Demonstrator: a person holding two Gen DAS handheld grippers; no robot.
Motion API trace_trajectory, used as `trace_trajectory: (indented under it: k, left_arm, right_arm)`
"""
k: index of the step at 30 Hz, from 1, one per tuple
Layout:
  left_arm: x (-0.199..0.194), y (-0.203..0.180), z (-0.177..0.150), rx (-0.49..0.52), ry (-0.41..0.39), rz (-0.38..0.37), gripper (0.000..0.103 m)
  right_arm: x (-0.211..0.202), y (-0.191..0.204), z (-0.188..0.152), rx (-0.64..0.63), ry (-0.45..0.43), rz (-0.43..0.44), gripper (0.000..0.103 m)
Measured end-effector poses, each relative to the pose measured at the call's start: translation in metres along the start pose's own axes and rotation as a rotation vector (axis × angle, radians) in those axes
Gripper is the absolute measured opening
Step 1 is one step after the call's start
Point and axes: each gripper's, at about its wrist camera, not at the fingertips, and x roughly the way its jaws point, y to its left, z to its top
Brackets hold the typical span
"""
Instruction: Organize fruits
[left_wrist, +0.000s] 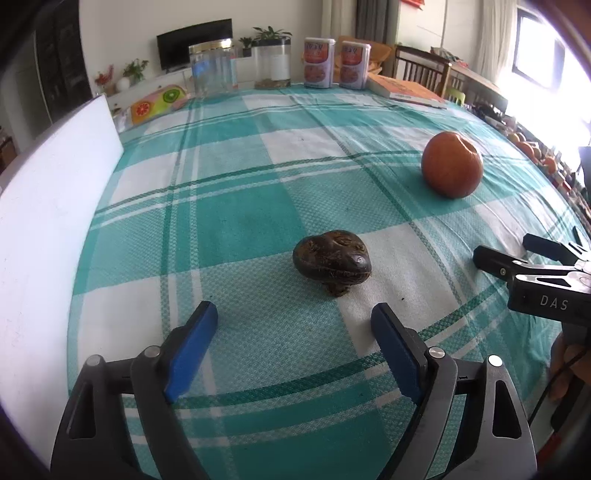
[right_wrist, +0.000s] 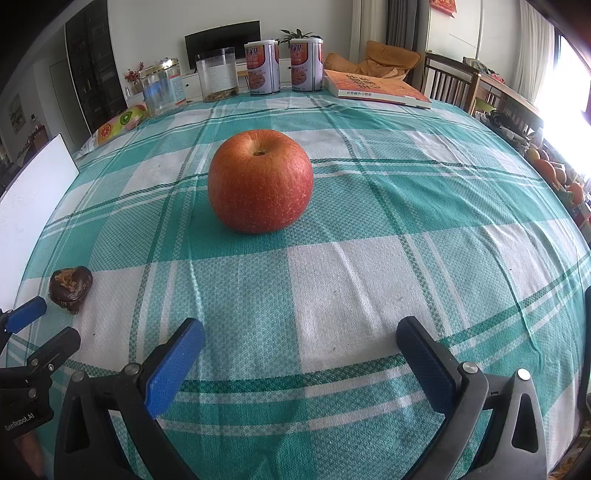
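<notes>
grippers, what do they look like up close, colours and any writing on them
Both are one design: black plastic linkage arms with triangular cutouts and silver pivot bolts, ending in flat blue pads as jaws. The left gripper appears in the right wrist view from the side, with "GenRobot.AI" in white on its black body. The right gripper, seen from the left wrist view, shows white "DAS" lettering and a thin black cable below it.
</notes>
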Motion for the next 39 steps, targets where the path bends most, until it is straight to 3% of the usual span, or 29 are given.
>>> trace_trajectory:
  k: [4, 12, 15, 19, 21, 24, 26, 27, 29, 31, 34, 39]
  left_arm:
    - [0.010, -0.002, 0.007, 0.011, 0.011, 0.010, 0.094]
    - [0.038, -0.005, 0.012, 0.009, 0.014, 0.012, 0.095]
    - [0.040, -0.003, 0.014, 0.000, 0.014, 0.002, 0.094]
    - [0.036, 0.002, 0.027, -0.027, 0.000, -0.110, 0.094]
    - [0.034, -0.002, 0.036, -0.008, -0.023, -0.105, 0.094]
    - [0.041, -0.012, 0.045, 0.028, -0.011, -0.092, 0.092]
    - [0.047, -0.016, 0.046, 0.034, 0.005, -0.088, 0.060]
    - [0.051, -0.017, 0.046, 0.033, 0.032, -0.088, 0.045]
    - [0.047, -0.013, 0.043, 0.004, 0.020, -0.101, 0.045]
    - [0.037, -0.008, 0.039, -0.021, 0.016, -0.116, 0.044]
    - [0.006, -0.001, 0.031, -0.088, 0.021, -0.222, 0.044]
    - [-0.074, 0.012, 0.008, -0.190, 0.045, -0.463, 0.044]
  right_arm:
    - [-0.002, -0.003, -0.001, 0.016, -0.010, 0.024, 0.103]
    - [-0.010, -0.027, 0.001, 0.171, -0.073, 0.176, 0.103]
    - [-0.007, -0.013, 0.022, 0.099, -0.070, 0.172, 0.103]
    - [0.008, 0.007, 0.059, -0.004, -0.031, 0.146, 0.103]
    - [0.023, 0.012, 0.074, -0.028, 0.025, 0.119, 0.103]
    - [0.034, 0.014, 0.083, -0.044, 0.037, 0.114, 0.102]
    - [0.038, 0.010, 0.086, -0.018, 0.067, 0.167, 0.069]
    - [0.037, 0.008, 0.086, 0.002, 0.069, 0.169, 0.069]
    - [0.032, 0.001, 0.081, 0.034, 0.060, 0.173, 0.069]
    - [0.024, -0.010, 0.072, 0.096, 0.062, 0.236, 0.068]
    - [0.008, -0.015, 0.055, 0.165, 0.094, 0.360, 0.068]
    - [-0.033, 0.027, 0.035, 0.093, 0.126, 0.510, 0.068]
